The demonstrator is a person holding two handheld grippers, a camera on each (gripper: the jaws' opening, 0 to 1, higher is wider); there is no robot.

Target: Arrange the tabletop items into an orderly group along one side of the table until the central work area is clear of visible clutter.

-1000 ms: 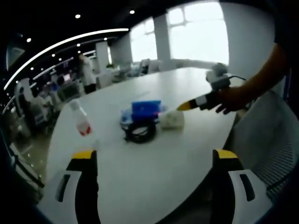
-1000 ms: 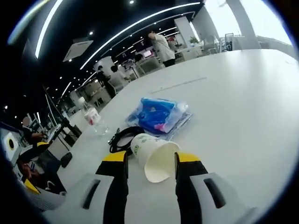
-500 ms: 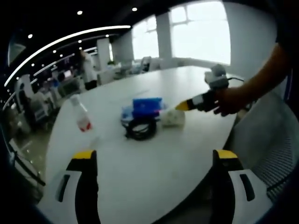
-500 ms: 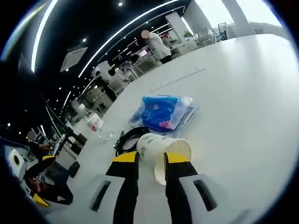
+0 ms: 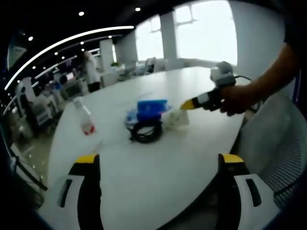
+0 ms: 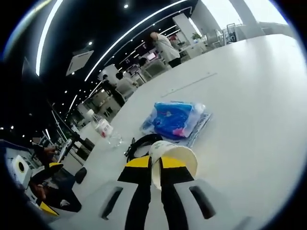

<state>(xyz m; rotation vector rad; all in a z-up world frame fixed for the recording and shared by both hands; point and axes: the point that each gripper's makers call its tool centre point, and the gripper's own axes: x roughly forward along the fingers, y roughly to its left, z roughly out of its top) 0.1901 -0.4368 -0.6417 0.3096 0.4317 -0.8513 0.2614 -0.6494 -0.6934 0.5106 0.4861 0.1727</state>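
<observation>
On the white oval table (image 5: 158, 167) sit four things, one of each: a clear plastic bottle with a red label (image 5: 84, 117), a blue plastic-wrapped packet (image 5: 149, 108), a coil of black cable (image 5: 145, 132) and a white paper cup (image 6: 171, 158). The left tongs (image 5: 156, 189) hang spread wide over the near edge. The right tongs (image 6: 154, 163) pinch the cup's rim, just beside the cable. A second ago their jaws stood apart either side of the cup, which lay on its side; they have closed, and the cup now looks raised.
</observation>
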